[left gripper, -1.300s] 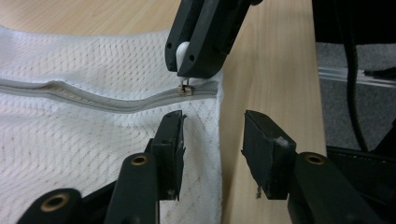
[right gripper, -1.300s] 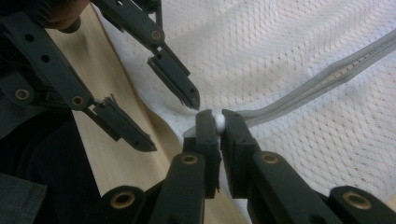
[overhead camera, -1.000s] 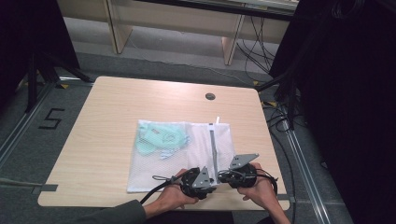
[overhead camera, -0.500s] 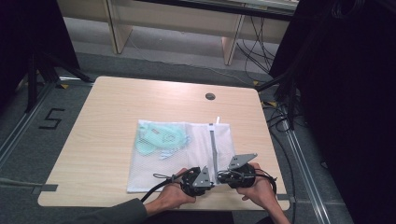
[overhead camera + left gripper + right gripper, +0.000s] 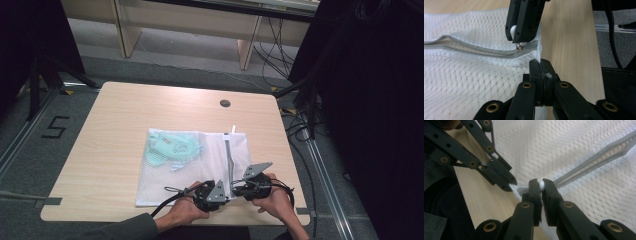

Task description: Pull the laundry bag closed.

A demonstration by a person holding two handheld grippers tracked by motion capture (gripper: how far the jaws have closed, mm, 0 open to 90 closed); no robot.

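— Jaws of the left gripper [image 5: 541, 65] have just been closing, and they now sit pinched on the near corner of the white mesh laundry bag [image 5: 185, 172], right at the hem past the end of the zipper [image 5: 486, 51].

— And the right gripper [image 5: 541, 185]?

— Clamped on the small white pull bead [image 5: 541, 185] of the zipper slider; in the left gripper view you can see the bead [image 5: 513, 30] held between its black jaws, with the metal slider [image 5: 519, 49] just below.

— Where's the bag lying?

— Flat on the worktop [image 5: 110, 125], toward the person's edge, with a pale green garment [image 5: 172, 147] inside at its far left part. The zipper runs along the right side and looks open for most of its length.

— So what does the new grip mean?

— I'd judge the bag corner is now anchored, so the right hand [image 5: 272, 197] can draw the slider along the track without the mesh bunching or dragging. The pull itself hasn't begun.
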